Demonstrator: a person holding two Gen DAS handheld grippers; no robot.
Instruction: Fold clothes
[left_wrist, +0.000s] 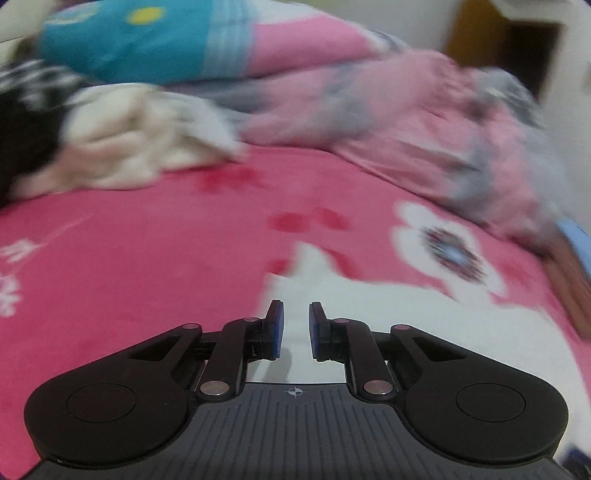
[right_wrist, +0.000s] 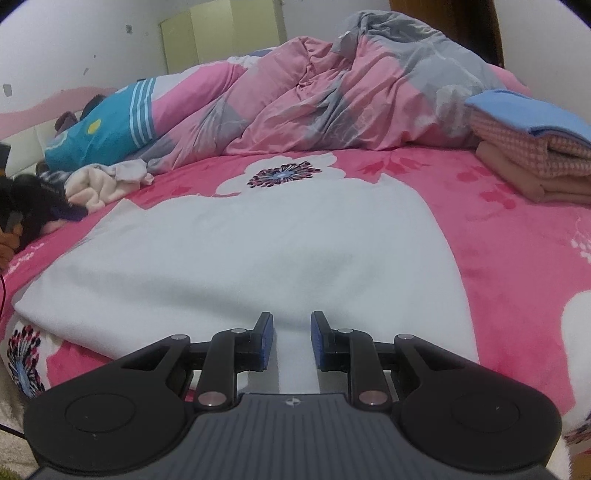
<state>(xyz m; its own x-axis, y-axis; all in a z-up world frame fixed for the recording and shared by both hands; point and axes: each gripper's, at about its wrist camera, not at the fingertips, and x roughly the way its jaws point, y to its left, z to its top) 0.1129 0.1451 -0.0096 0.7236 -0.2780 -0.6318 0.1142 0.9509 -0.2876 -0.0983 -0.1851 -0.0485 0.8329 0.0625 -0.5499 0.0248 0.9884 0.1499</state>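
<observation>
Right wrist only: folded stack (right_wrist: 532, 162).

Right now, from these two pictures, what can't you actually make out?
1. Left wrist view: the crumpled clothes pile is smeared by motion blur, so I can't identify the garments.
2. Left wrist view: it is unclear whether the left gripper pinches the white cloth.
3. Right wrist view: the folded stack is cut off by the right edge.
4. Right wrist view: the dark heap is cropped at the left edge and dim.
</observation>
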